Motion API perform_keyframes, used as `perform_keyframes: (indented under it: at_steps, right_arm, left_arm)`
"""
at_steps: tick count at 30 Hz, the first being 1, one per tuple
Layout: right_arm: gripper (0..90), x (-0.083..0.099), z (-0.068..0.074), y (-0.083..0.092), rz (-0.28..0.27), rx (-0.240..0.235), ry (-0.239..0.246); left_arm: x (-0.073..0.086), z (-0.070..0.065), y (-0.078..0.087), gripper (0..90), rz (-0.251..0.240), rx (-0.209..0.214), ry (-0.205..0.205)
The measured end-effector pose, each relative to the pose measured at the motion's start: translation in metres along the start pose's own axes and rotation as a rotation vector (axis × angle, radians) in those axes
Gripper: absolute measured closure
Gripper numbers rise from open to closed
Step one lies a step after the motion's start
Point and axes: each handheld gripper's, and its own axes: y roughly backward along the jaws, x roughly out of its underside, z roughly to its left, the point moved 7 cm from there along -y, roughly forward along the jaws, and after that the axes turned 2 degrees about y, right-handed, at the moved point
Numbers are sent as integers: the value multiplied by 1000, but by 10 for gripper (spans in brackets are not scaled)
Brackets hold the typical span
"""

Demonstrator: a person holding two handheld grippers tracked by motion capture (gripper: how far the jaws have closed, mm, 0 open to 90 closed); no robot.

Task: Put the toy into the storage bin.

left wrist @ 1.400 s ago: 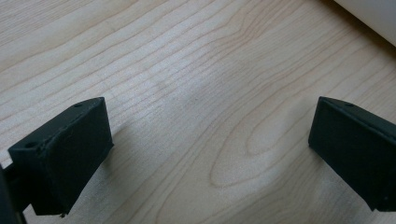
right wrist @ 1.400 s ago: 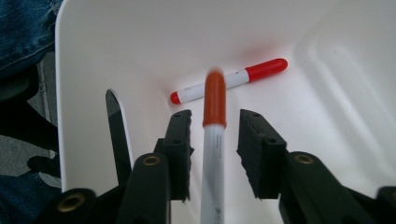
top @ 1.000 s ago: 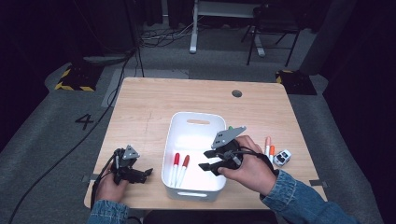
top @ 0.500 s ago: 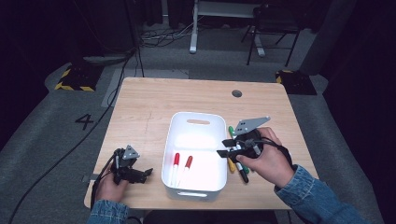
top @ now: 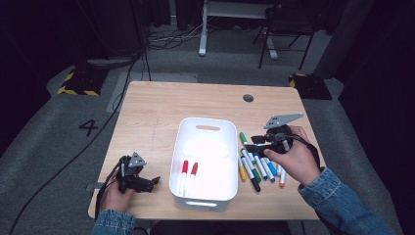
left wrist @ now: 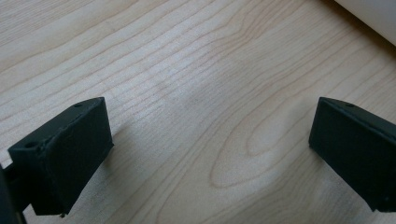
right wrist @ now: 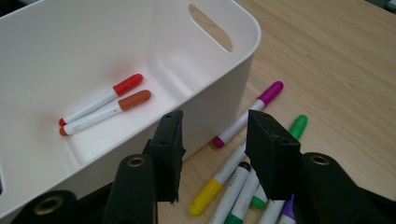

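Right gripper view: my right gripper [right wrist: 212, 140], jaws part-open and empty after just closing a bit, hangs over loose markers [right wrist: 247, 114] beside the white bin [right wrist: 219, 88]; it has shifted right from over the bin.

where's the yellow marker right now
In the high view the yellow marker lies on the table, right beside the white bin, leftmost in the marker row.

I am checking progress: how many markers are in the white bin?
2: a red marker and an orange-red marker lie side by side on the floor of the bin, near its left wall.
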Motion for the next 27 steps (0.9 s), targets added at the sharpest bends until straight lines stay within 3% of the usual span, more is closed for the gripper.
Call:
perform_keyframes:
  at_steps: [9, 17, 27]
  right_arm:
    - [580, 12, -37, -1, 9, 54, -53]
    - [624, 37, -62, -17, 75, 92, -112]
    - [644, 67, -85, -41, 153, 140, -149]
  left_arm:
    - [0, 0, 0, 0, 0, 0, 0]
    - [0, 0, 0, 0, 0, -1, -2]
    - [0, 0, 0, 0, 0, 0, 1]
